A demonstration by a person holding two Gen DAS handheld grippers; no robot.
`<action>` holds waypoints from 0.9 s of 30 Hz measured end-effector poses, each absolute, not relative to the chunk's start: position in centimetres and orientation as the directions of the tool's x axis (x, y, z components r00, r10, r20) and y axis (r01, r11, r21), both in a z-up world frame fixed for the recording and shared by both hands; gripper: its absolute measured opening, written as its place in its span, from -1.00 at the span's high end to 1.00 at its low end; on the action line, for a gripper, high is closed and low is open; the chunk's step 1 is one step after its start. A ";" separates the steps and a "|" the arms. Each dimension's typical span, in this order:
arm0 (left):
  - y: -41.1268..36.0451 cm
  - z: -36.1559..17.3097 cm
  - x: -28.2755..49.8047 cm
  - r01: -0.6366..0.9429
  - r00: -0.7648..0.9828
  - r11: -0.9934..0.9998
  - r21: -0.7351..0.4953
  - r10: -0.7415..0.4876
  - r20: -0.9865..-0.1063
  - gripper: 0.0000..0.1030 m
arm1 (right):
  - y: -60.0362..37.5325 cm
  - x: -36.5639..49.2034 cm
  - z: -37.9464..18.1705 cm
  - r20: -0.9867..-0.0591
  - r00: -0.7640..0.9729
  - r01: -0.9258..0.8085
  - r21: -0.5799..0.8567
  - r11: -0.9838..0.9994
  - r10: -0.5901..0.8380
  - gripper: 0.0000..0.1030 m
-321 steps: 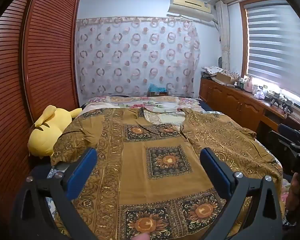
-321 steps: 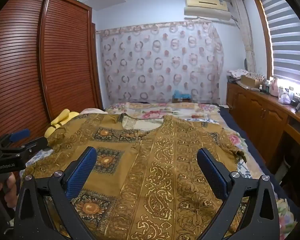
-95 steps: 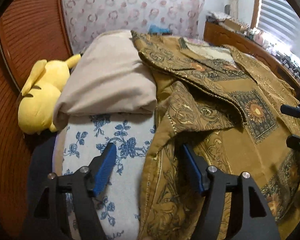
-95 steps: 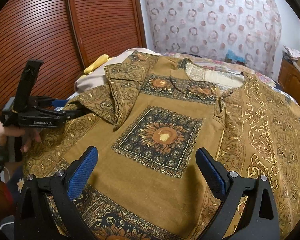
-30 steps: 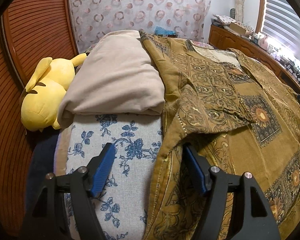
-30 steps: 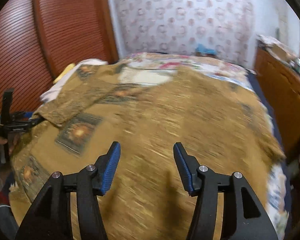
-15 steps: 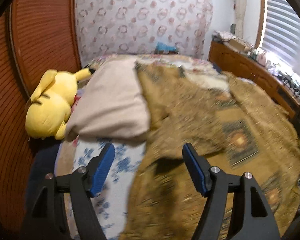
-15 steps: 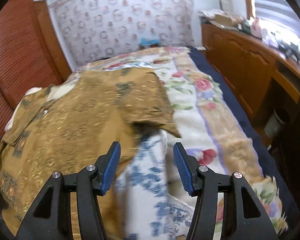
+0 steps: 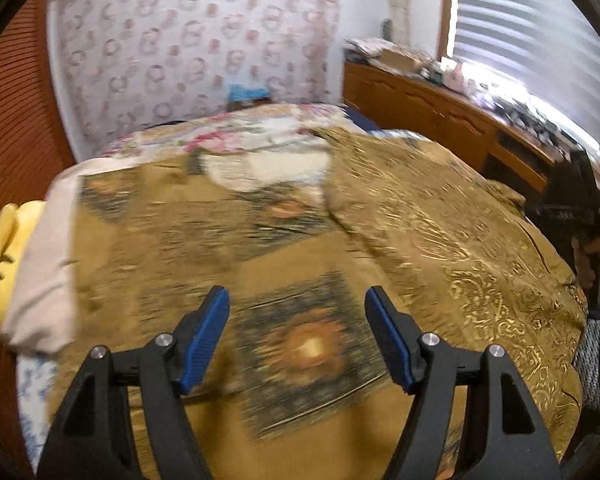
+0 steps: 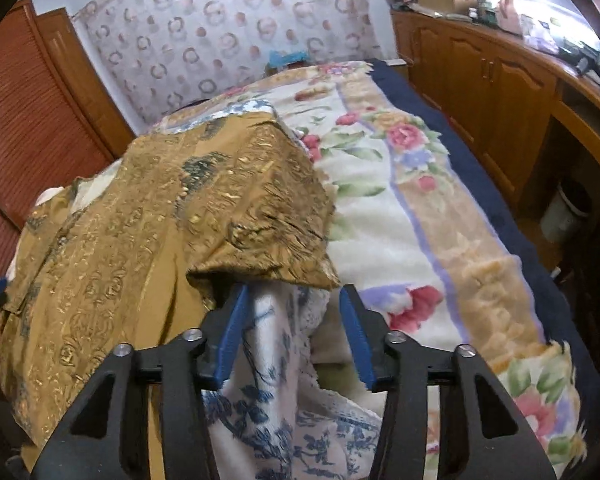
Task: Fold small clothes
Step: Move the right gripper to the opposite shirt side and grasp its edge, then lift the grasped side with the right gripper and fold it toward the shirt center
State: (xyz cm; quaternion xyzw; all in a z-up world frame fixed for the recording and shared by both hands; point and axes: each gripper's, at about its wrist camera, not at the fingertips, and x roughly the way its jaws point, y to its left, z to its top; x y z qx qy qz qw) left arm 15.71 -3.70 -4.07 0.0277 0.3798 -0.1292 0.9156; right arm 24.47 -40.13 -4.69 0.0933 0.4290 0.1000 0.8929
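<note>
Our right tool (image 10: 290,330) has swung from mid-shirt to the brown shirt (image 10: 148,240)'s right sleeve (image 10: 260,216), jaws closing, nothing pinched yet; left tool (image 9: 298,336) hovers spread, so that sleeve folds next.

Both cameras are riding on the handheld grippers and looking down at a slant along their fingers. The left wrist view is facing across the brown patterned shirt (image 9: 440,240) toward the curtained wall (image 9: 196,40), from mid-bed. The right wrist view is sitting close over the shirt's sleeve edge, facing the floral blanket (image 10: 412,216). The 2 views are sharing the shirt, curtain and wooden cabinets (image 10: 480,76).
</note>
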 end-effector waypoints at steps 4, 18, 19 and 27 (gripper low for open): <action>-6.3 -5.2 16.8 0.296 0.640 0.955 -0.036 -0.226 -0.735 -0.37 | -40.1 25.3 -4.6 -0.743 0.608 -0.115 0.267 0.957 0.281 0.41; -7.7 -7.4 17.0 0.314 0.592 0.949 -0.018 -0.211 -0.778 -0.40 | -35.7 24.9 1.6 -0.586 0.773 -0.212 0.122 0.970 0.243 0.90; -7.8 -7.4 17.0 0.315 0.592 0.949 -0.018 -0.211 -0.778 -0.42 | -34.8 24.8 2.2 -0.572 0.780 -0.234 0.111 0.966 0.255 0.90; -8.1 -7.6 17.4 0.328 0.584 0.944 -0.024 -0.222 -0.780 -0.52 | -27.1 23.4 2.7 -0.566 0.731 -0.422 0.065 0.904 0.381 0.91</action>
